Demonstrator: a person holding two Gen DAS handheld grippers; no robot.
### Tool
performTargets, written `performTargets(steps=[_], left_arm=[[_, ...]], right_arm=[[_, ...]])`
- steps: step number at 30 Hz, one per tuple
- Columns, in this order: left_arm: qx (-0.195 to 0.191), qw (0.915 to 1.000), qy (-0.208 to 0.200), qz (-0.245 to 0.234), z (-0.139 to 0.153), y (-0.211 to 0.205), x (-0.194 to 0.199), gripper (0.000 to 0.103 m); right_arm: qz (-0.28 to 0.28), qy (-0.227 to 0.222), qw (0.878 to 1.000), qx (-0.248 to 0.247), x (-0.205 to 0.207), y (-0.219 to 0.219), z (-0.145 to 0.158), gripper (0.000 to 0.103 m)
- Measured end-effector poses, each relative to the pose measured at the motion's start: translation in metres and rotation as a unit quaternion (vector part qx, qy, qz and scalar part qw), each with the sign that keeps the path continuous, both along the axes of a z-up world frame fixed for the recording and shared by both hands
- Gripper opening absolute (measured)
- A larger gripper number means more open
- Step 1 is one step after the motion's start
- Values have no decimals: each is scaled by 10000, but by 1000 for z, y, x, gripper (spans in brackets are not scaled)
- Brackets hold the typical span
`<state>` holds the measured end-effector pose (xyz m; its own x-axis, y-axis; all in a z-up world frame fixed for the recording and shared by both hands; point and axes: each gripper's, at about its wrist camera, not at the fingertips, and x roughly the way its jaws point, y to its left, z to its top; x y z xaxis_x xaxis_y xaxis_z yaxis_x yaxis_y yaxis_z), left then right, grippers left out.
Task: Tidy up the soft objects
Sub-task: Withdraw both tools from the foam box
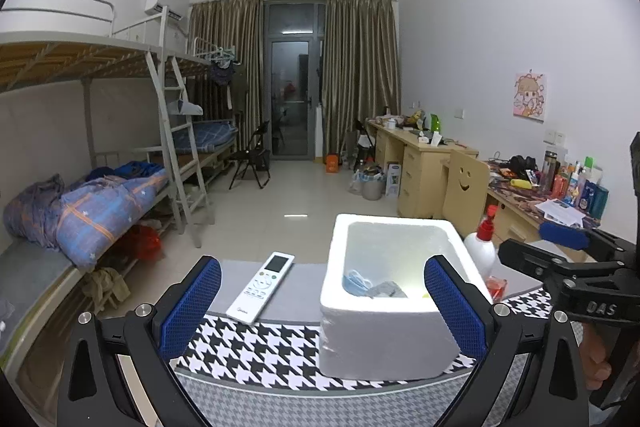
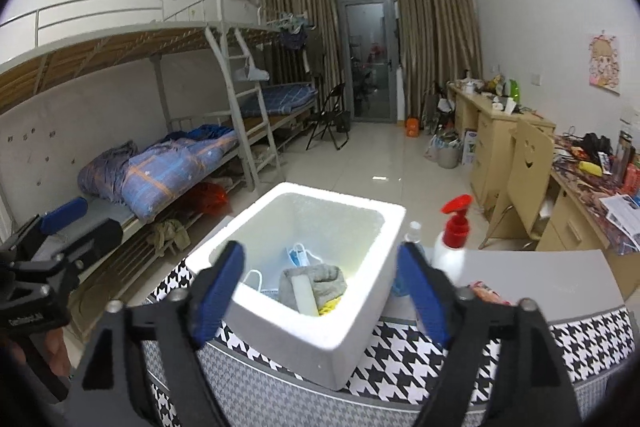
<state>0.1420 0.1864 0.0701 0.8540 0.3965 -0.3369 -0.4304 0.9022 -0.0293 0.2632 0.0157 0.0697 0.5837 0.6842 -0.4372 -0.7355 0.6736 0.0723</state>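
Observation:
A white foam box (image 1: 384, 341) (image 2: 320, 337) stands on a houndstooth-patterned surface (image 1: 264, 351). Inside it lie a blue face mask (image 2: 299, 254) (image 1: 356, 281), a grey cloth (image 2: 326, 277) (image 1: 386, 289), a pale sponge block (image 2: 305, 295) and something yellow (image 2: 330, 305). My left gripper (image 1: 322, 307) is open and empty, held in front of the box. My right gripper (image 2: 320, 291) is open and empty, its fingers straddling the box's near side above it. The right gripper also shows at the right edge of the left wrist view (image 1: 560, 247).
A white remote control (image 1: 261, 287) lies left of the box. A white pump bottle with a red top (image 2: 454, 241) (image 1: 482, 247) and a red packet (image 2: 486, 293) sit right of the box. Bunk beds stand left, desks right.

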Motion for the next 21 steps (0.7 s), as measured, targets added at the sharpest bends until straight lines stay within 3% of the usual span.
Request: performTargets(steps=[4,21], left_arm=[[-35,10000,-41,-76,0,-13,-13,102],[237,9989,-361,-161,5,-80,-86,102]], right_arm=[[-130,-163,9998,7,-16,-11,4,99],[-117,-433,9985,302,-97,-84,5,100]])
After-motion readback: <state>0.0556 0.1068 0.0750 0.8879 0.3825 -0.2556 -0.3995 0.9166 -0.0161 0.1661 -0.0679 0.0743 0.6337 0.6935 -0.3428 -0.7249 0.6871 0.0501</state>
